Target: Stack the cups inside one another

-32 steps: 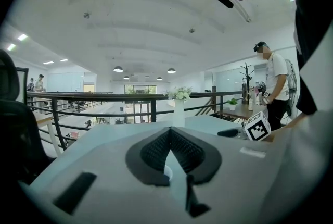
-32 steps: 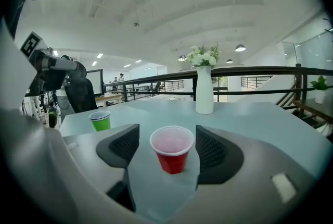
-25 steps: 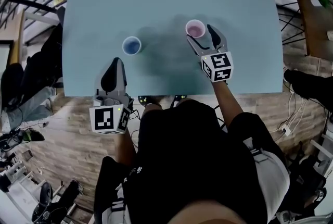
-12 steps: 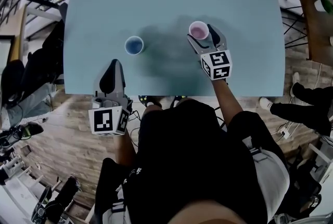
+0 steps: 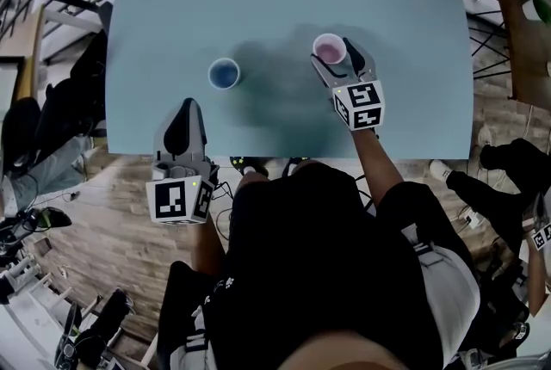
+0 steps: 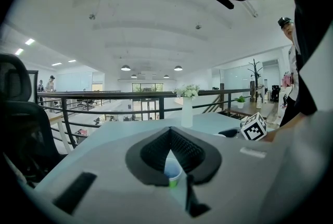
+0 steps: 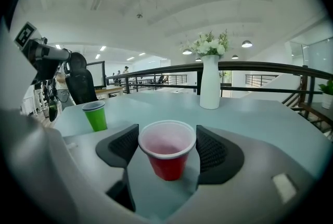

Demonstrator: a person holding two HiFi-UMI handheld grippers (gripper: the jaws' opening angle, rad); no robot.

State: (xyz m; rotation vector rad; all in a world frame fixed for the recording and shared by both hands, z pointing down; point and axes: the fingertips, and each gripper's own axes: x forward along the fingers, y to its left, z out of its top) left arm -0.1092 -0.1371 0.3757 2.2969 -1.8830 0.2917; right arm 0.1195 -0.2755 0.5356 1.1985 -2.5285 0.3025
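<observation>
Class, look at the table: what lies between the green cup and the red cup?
Nothing: the head view shows only bare table between the green cup and the red cup.

The person wears a black top [image 5: 310, 274]; left hand-held gripper [image 5: 188, 107] and right hand-held gripper [image 5: 334, 60] are grey, black-padded, with square-marked cubes [image 5: 362, 106].

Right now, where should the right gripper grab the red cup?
On its side wall, just under the rim, coming in level from the person's side. The red cup stands upright and tapers downward, and the fingers of the right gripper flank it there.
</observation>
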